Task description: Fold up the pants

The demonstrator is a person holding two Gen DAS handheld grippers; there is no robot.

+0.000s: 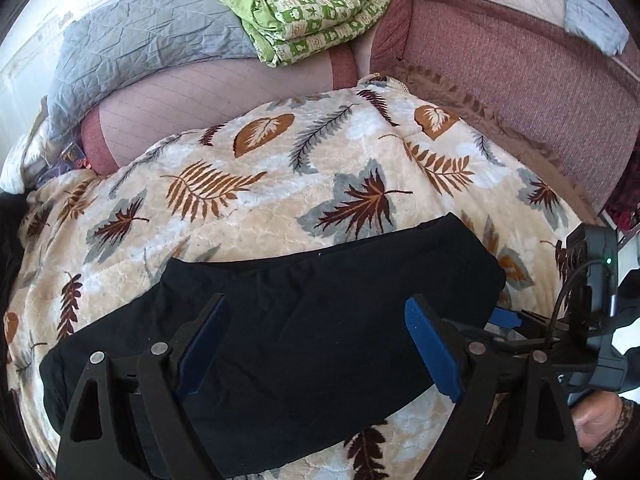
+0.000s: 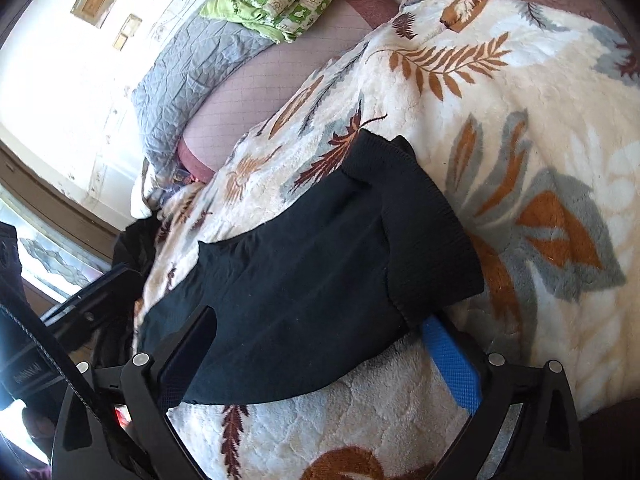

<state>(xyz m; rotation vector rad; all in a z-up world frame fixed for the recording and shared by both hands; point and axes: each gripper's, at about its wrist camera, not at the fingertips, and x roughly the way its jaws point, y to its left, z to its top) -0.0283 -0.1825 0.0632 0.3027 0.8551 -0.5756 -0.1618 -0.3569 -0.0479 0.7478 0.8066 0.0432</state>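
Closest to you in the left wrist view, your left hand-held gripper (image 1: 316, 344) stands wide apart, its blue pads (image 1: 434, 354) hanging over the black pants (image 1: 288, 320) with nothing pinched between them. The pants lie as a compact dark bundle on the leaf-print blanket (image 1: 280, 176) that covers the bed, seemingly folded over at least once, since no full leg length shows. At the right edge you can see the other gripper's body and a bit of your hand (image 1: 596, 420). Farther back sit a folded green patterned quilt (image 1: 320, 12) and a grey quilted cover (image 1: 140, 44).

In the right wrist view, your right hand-held gripper (image 2: 320, 356) is also spread fully, with the near edge of the pants lying between its fingers but not clamped; one blue pad (image 2: 452, 364) sits just beside the ribbed waistband or cuff edge (image 2: 432, 232). The fabric looks released and resting flat on the blanket (image 2: 520, 120).

By my judgement the fold is well along: the bundle is short and layered. What may remain is one more fold or some smoothing, as the edges are uneven.

There is faint lettering on a strap at the lower left of this view, but it is too small to read. No other labels show.
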